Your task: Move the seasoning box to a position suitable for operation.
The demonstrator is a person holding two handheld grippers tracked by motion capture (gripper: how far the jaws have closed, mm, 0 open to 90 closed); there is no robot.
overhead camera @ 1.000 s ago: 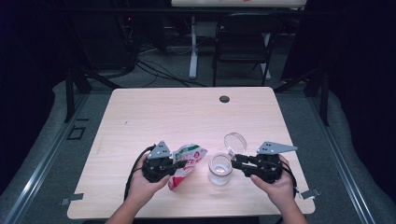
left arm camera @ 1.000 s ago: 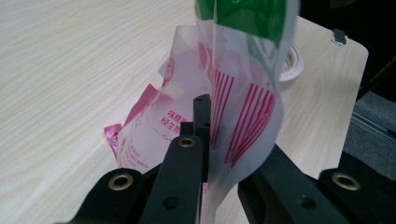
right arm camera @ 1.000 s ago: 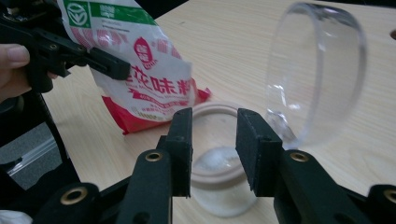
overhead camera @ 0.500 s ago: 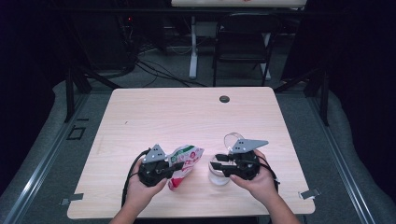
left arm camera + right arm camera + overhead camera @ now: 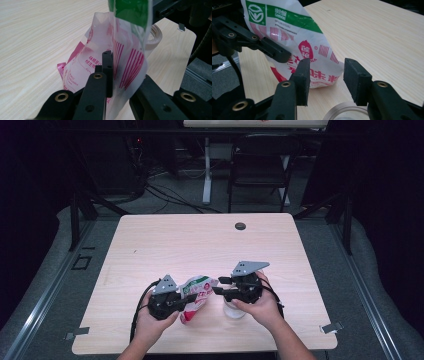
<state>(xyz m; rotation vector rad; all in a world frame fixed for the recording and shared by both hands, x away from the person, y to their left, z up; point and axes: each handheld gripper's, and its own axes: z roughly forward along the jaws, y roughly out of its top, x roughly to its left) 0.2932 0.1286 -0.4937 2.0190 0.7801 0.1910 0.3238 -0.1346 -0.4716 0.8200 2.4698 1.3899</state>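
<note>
Plastic snack bag (image 5: 196, 290), white with red stripes and a green band at its top, is the landmark of this moment: it stands upright on its lower end near the front edge of the pale wooden desk (image 5: 200, 240), its long axis going upward. The left gripper (image 5: 187, 299) holds it, jaws closed on the thin film low on the bag's side. The right gripper (image 5: 216, 285) is just beside the bag on the other side, and its jaws have just been opening; they stand apart with nothing between them and point straight at the bag's printed face. So the bag lies directly ahead of the right jaws, a short reach away, and I judge the next move is to take its free edge.

Just under the right gripper, beside the bag, stands a clear glass jar (image 5: 235, 311) without lid. What is inside it I cannot tell.
</note>
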